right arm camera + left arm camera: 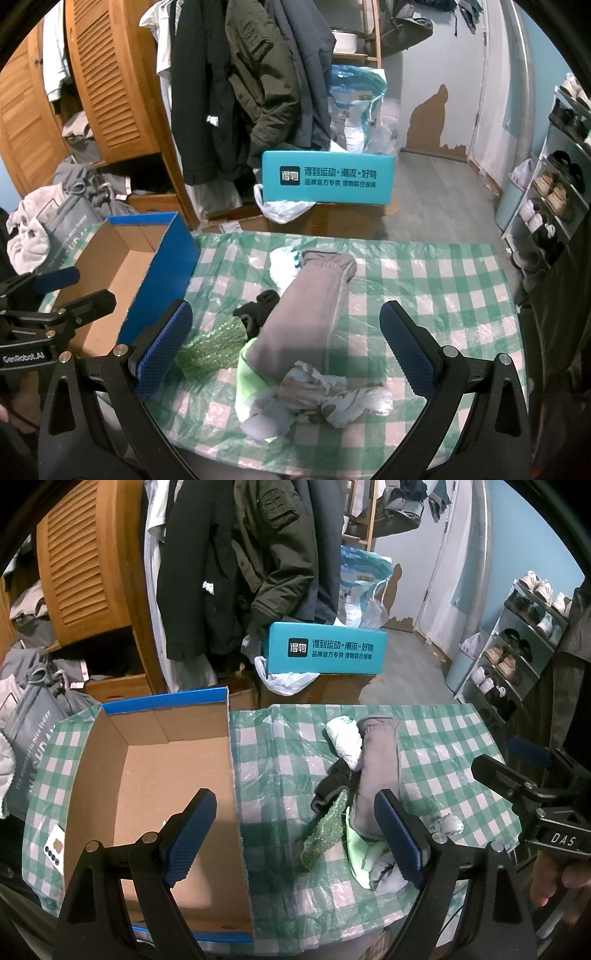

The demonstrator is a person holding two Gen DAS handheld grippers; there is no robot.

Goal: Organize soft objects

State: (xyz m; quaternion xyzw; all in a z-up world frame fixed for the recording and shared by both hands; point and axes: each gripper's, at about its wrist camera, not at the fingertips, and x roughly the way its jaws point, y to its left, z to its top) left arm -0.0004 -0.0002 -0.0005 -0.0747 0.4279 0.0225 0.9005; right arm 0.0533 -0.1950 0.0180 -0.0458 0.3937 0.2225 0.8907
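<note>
On the green-and-white checked plastic tablecloth [424, 280], just right of an open cardboard box, lies a loose heap of soft things. The largest is a rolled grey sweatpant leg [306, 314], a long, matte, fleecy bundle with a ribbed cuff at its far end and a pale stripe down one side. Against that cuff rests a white crumpled sock with green bands [284, 264]; a small black knitted item [258, 306] is tucked against the roll's left flank, and beside it lies a glittery, translucent green scrubby piece [212, 350], tapered and bumpy. At the near end a pale lime fabric piece [245, 373] sits under the roll, with a twisted white and grey patterned cloth [332, 395] bunched in front. The cardboard box [155, 775] has plain brown inner walls, a blue outside and blue rim; its floor, where visible, holds nothing. The left gripper [295, 834] hovers over the box's right wall with its blue, ridged pads spread wide, holding nothing; one pad is over the box, the other over the heap's near end. The right gripper [295, 354] is likewise spread wide and empty, its pads straddling the heap without touching it. Beyond the table stand a teal printed shoebox [327, 179], hanging dark coats [240, 81], a slatted wooden wardrobe door [107, 77] and a shoe rack [554, 192].
</note>
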